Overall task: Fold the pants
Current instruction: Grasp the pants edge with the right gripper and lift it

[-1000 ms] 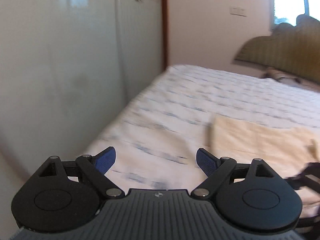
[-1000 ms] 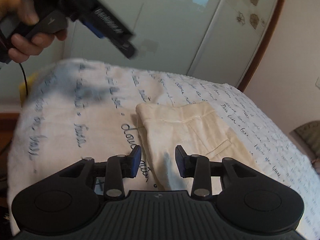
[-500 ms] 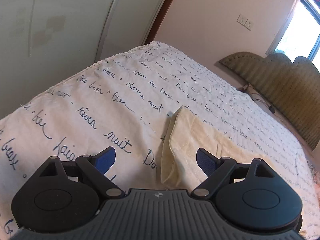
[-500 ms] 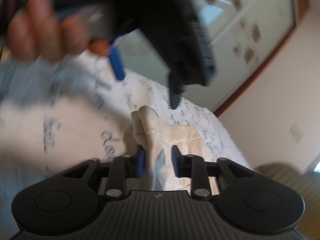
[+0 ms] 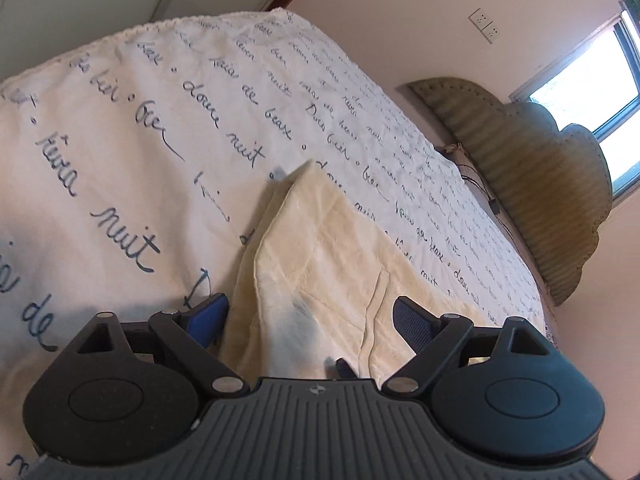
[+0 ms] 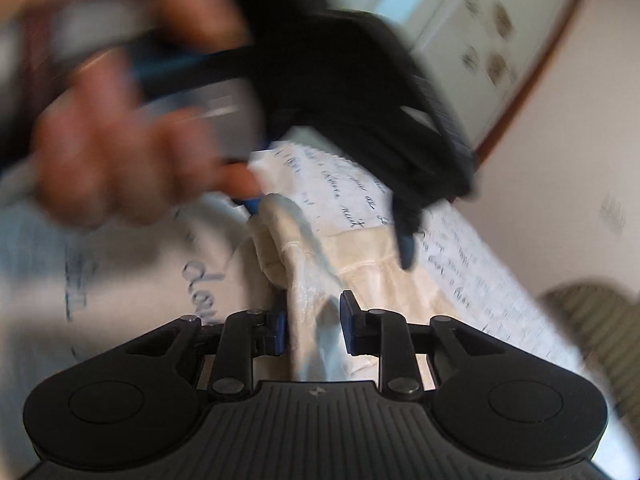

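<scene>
Cream pants [image 5: 340, 248] lie folded on the bed, one corner pointing away. In the left wrist view my left gripper [image 5: 310, 316] is open wide, its blue pads on either side of the pants' near edge without pressing on it. The right wrist view shows my right gripper [image 6: 314, 328] shut on a raised, bunched fold of the pants [image 6: 304, 280]. Above it, blurred, a hand [image 6: 120, 140] holds the left gripper [image 6: 328, 226], whose spread fingertips [image 6: 406, 248] hang just over the waistband.
The bed sheet [image 5: 120, 160] is white with blue handwriting. An olive padded headboard [image 5: 540, 168] stands at the far end below a bright window [image 5: 600, 92]. Pale wardrobe doors [image 6: 480, 40] run along the bed's far side. A black cable [image 5: 480, 188] lies by the headboard.
The left gripper swung down and rolled over the pants' near edge, staying open. The right gripper's jaws narrowed onto a fold of the pants and the cloth now stands bunched between them.
</scene>
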Demonstrator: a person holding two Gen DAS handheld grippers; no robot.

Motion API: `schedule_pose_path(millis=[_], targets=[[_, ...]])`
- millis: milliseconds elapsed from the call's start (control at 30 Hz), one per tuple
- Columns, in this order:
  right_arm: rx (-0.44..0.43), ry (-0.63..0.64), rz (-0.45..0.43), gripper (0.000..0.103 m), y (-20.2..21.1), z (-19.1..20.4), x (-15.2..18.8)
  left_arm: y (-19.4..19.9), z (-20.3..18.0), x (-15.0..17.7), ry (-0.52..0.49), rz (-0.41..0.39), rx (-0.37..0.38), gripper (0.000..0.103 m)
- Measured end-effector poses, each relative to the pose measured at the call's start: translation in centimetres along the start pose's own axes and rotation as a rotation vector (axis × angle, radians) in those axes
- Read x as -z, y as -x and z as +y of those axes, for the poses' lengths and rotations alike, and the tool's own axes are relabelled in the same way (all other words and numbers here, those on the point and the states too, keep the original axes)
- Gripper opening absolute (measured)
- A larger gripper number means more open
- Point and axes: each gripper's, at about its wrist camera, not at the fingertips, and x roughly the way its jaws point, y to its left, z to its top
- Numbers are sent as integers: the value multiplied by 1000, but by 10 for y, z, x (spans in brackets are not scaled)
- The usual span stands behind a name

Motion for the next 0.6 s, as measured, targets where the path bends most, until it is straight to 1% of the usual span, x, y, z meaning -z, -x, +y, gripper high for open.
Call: schedule_pose_path(millis=[33,67,100,133,267,300,333,367,433,467,500,533,600], targets=[[24,54,-4,23,-2,7,2,-3,2,0,13,13,10,90],[34,83,-14,14,-3,11,3,-5,4,0,27,25,21,90],[27,68,-24,12,-2,9,4,-7,6,-1,37,35,37,90],[11,12,-35,12,1,1,4,-9,8,-3,46,44,54,90],[-142,-398,-89,11,11,-68,14,-17,10,-12,74,56,76,90],[-172,-483,-104,11,13,-83,18,-21,10,-15,82,61,86,91],[-189,-532,-109,11,14,-93,22,-26,9,-19,96,68,103,91],[-198,-550,-115,11,15,-98,24,-32,8,-22,110,78,119,91],[-175,-523,-111,11,15,-98,26,-44,7,-27,156,101,145,91],[-165,-500,-106,11,14,-94,26,-49,8,-28,179,106,137,89],[-161,-481,-99,11,11,-91,27,-52,9,-28,198,107,121,84],[-155,-457,-86,11,11,-86,26,-54,10,-27,210,109,101,75],[-129,-382,-56,16,8,-73,22,-55,13,-27,211,109,85,67]])
